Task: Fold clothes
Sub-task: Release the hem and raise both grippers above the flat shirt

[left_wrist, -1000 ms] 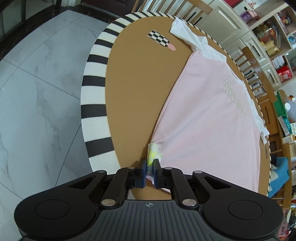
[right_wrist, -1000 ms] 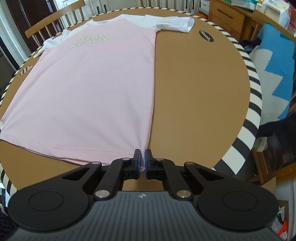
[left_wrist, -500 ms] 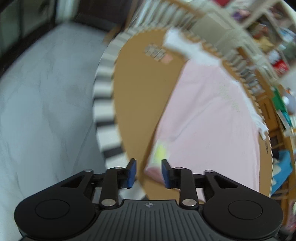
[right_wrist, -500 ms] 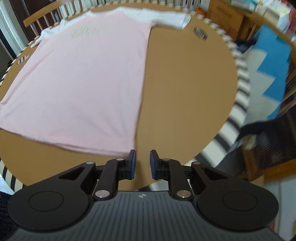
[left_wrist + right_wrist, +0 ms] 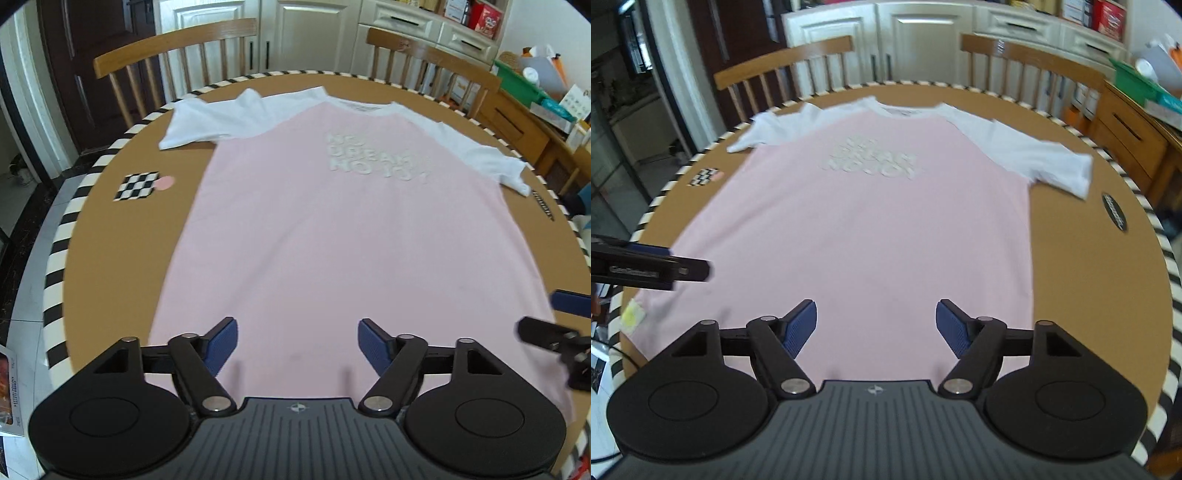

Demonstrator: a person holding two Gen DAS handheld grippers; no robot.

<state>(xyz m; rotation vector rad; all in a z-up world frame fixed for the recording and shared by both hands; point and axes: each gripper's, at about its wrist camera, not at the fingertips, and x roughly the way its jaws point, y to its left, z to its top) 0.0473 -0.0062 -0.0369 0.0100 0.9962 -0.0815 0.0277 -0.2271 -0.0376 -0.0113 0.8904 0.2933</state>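
Note:
A pink T-shirt point(image 5: 332, 236) with white sleeves and white lettering lies flat, front up, on the round brown table point(image 5: 147, 155); it also shows in the right wrist view point(image 5: 871, 221). My left gripper point(image 5: 297, 341) is wide open and empty above the shirt's hem. My right gripper point(image 5: 875, 325) is wide open and empty above the hem too. The right gripper's fingers point(image 5: 569, 302) show at the right edge of the left wrist view. The left gripper's fingers point(image 5: 650, 267) show at the left of the right wrist view. A yellow-white label point(image 5: 631, 314) sticks out at the hem's left corner.
The table has a black-and-white striped rim point(image 5: 59, 243). A checkered marker point(image 5: 138, 184) and a black oval sticker point(image 5: 1113, 212) lie on it. Wooden chairs point(image 5: 177, 66) stand behind, with cabinets and a cluttered shelf point(image 5: 535, 96) to the right.
Both grippers let go of the shirt's bottom corners, opened wide, and swung from the hem corners to face the shirt from the middle of its hem.

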